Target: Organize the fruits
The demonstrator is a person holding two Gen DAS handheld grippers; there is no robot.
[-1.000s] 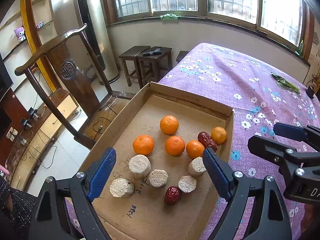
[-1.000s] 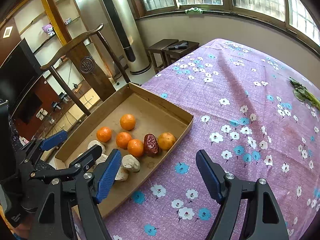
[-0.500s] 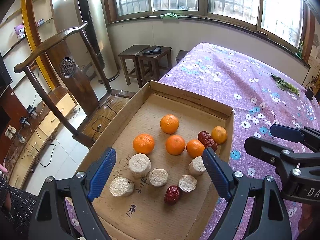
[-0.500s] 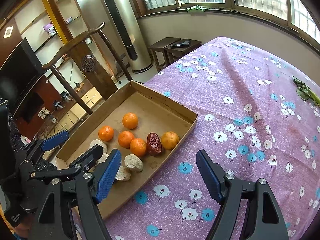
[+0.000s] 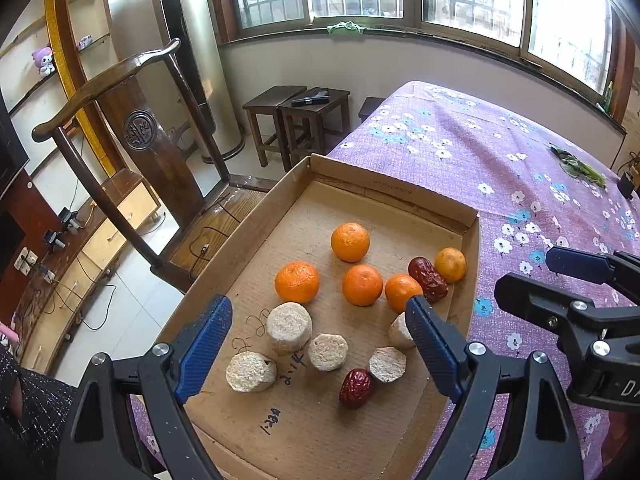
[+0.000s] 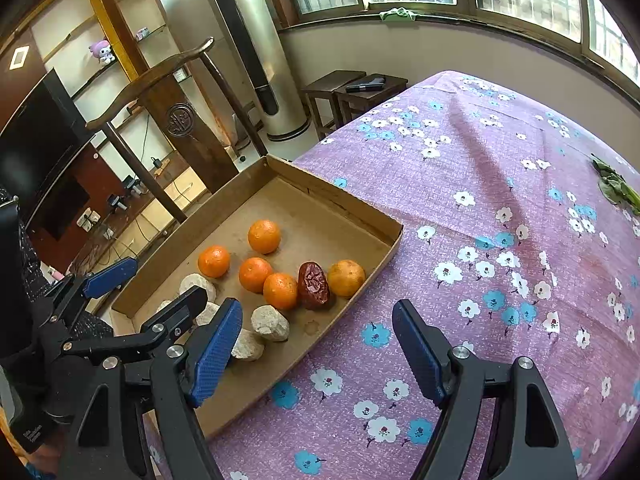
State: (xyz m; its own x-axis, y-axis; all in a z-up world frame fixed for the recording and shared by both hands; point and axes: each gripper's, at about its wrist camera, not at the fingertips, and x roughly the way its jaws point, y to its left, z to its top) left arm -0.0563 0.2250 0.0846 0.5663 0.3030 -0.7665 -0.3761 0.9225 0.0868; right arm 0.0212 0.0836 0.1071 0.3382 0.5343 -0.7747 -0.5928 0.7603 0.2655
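Hovering over the cardboard tray (image 5: 276, 200), both left tool (image 5: 320, 340) and right tool (image 6: 316, 344) spread wide, holding nothing. Probably best centring on one mandarin (image 5: 297, 282) inside the tray, avoiding the neighbouring jujube (image 5: 427, 279).

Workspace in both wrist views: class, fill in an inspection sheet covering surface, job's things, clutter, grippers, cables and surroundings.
Surface: table under a purple flowered cloth; an open cardboard tray sits at its corner.
Job's things: in the tray, five oranges, two red dates and five pale cut chunks.
Clutter: green leaves lie on the cloth, far from the tray.
Grippers: left gripper open above the tray; right gripper open over the tray's edge and cloth; both hold nothing.
Cables: wires run along the floor and low cabinet.
Surroundings: wooden chair, stools, windows.
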